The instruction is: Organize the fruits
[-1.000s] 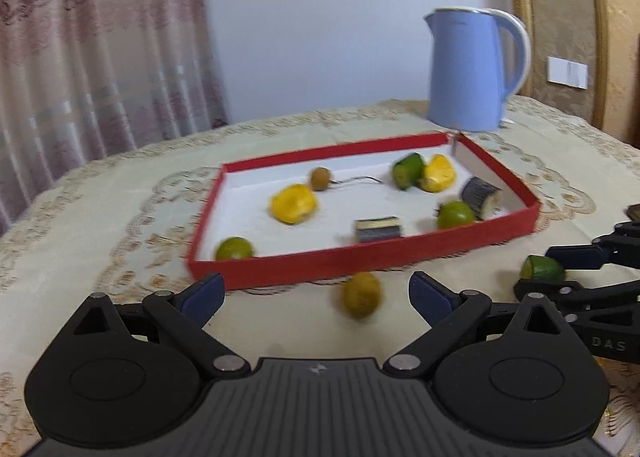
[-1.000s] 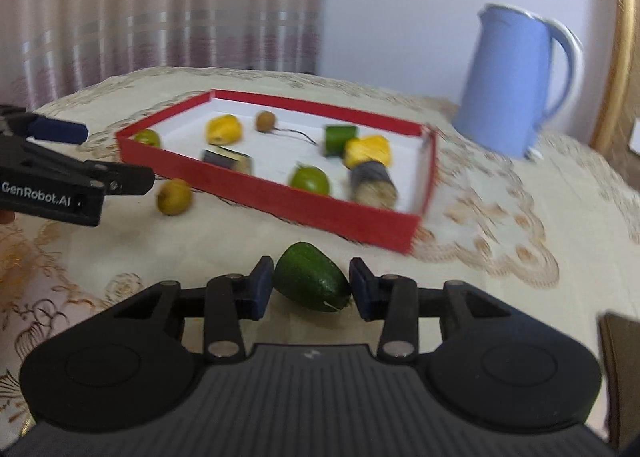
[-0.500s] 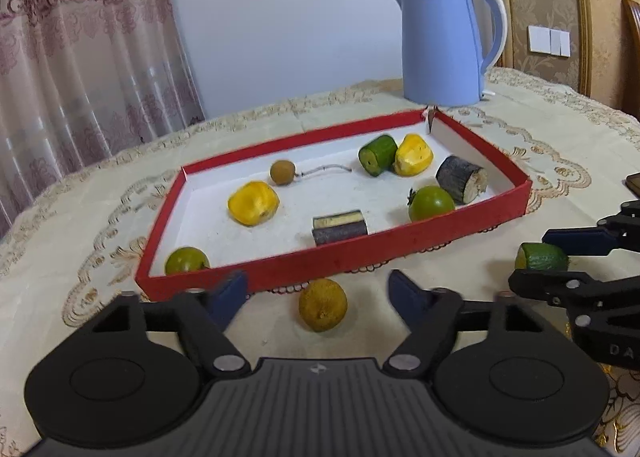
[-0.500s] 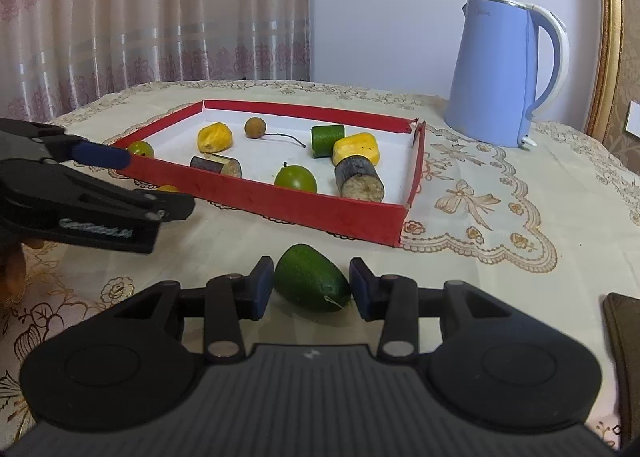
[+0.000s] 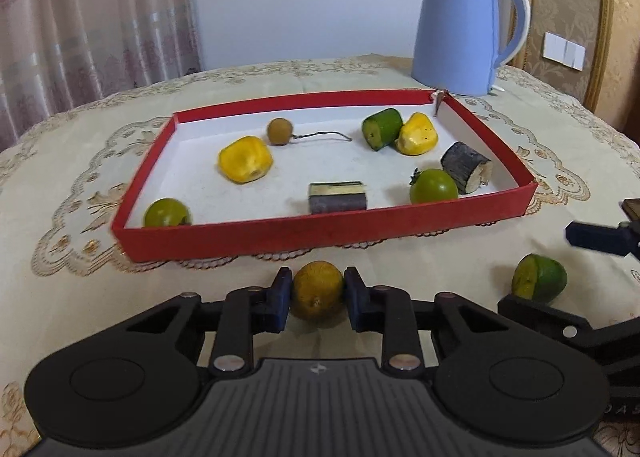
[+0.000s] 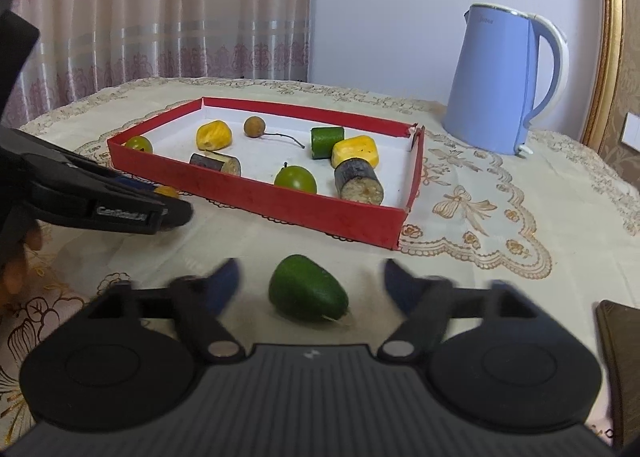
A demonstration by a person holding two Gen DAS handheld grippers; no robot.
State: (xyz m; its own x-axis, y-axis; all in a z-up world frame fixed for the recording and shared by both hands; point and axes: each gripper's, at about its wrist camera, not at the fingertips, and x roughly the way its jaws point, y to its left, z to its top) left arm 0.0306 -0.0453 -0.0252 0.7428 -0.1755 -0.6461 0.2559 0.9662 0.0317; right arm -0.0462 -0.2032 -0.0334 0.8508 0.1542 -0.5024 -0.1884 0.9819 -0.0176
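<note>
A: Two grippers, and yours on the left (image 5: 316, 299) has its pads pressed on both sides of the orange (image 5: 317, 289), which sits on the table (image 5: 60, 297) just outside the near wall of the tray (image 5: 320, 231).

B: And your right gripper (image 6: 310, 287)?

A: Its jaws are opening. The avocado (image 6: 306, 289) lies on the cloth between them, but neither pad touches it. It is near the tray's near right corner, outside it.

B: What do you have inside the tray?

A: Eight pieces. A green fruit (image 5: 166, 213) in the near left corner, a dark block (image 5: 338, 197) by the near wall, a green tomato (image 5: 433, 185) touching a dark log (image 5: 466, 171) at the right. Further back you have two yellow pieces (image 5: 245, 159), a longan (image 5: 279, 131) with its stem, and a cucumber (image 5: 382, 129).

B: Beyond it?

A: A blue kettle (image 5: 460, 29) past the tray's far right corner, with a curtain (image 5: 92, 17) behind the table's far left edge.
</note>
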